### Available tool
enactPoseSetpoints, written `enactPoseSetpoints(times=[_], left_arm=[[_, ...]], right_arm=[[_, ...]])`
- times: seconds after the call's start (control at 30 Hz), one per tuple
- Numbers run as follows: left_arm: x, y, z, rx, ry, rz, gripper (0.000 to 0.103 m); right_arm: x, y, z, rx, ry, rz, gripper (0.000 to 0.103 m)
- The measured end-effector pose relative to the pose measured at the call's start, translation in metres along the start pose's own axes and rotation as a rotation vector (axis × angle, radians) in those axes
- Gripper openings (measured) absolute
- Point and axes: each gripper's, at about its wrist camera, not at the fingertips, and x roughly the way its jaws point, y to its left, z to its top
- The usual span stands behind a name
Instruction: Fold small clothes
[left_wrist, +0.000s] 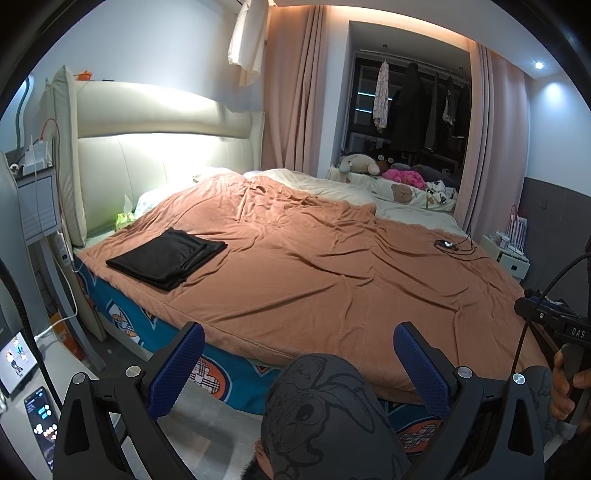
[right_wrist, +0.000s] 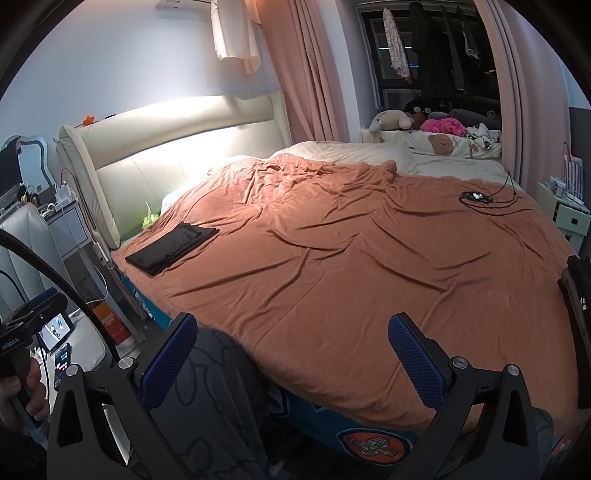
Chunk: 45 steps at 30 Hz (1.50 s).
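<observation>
**Inspector A:** Left gripper (left_wrist: 299, 365): blue-padded fingers (left_wrist: 177, 369) spread wide, nothing between them. It hangs off the near edge of the bed, above a knee in grey cartoon-print trousers (left_wrist: 317, 406). Confirm the right?

**Inspector B:** Right gripper (right_wrist: 291, 360): likewise released, pads (right_wrist: 415, 362) well apart, nothing grasped. It also sits short of the bed edge. The body of this tool shows at the right margin of the left view, held by a hand (left_wrist: 565, 384) that is partly cut off by the frame.

**Inspector A:** Location of the garment?

**Inspector B:** One black folded garment (left_wrist: 166, 264) lies flat on the orange blanket (left_wrist: 332, 277), at the left side of the bed near the cream headboard (left_wrist: 155, 147), well apart from both grippers. How many layers it holds, or what kind of garment it is, I cannot tell.

**Inspector A:** Other items?

**Inspector B:** A small black device with a cable (left_wrist: 448, 244) lies on the far right of the blanket; its type is too small to read. Soft toys (left_wrist: 360, 164) and a pink bundle (left_wrist: 404, 177) sit on a second, lower bed by the curtains (left_wrist: 295, 92). The floor at left holds a phone (left_wrist: 42, 411) and a small screen (left_wrist: 16, 362), both clipped by the fisheye rim. The mattress side shows a blue patterned sheet (left_wrist: 122, 306), largely hidden below the blanket.
</observation>
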Motion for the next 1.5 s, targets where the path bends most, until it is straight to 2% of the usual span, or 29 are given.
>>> enactPoseSetpoints(times=[1.5], left_arm=[[-0.01, -0.014, 0.004, 0.0, -0.023, -0.001, 0.103]], right_arm=[[0.001, -0.005, 0.0, 0.014, 0.001, 0.0, 0.103]])
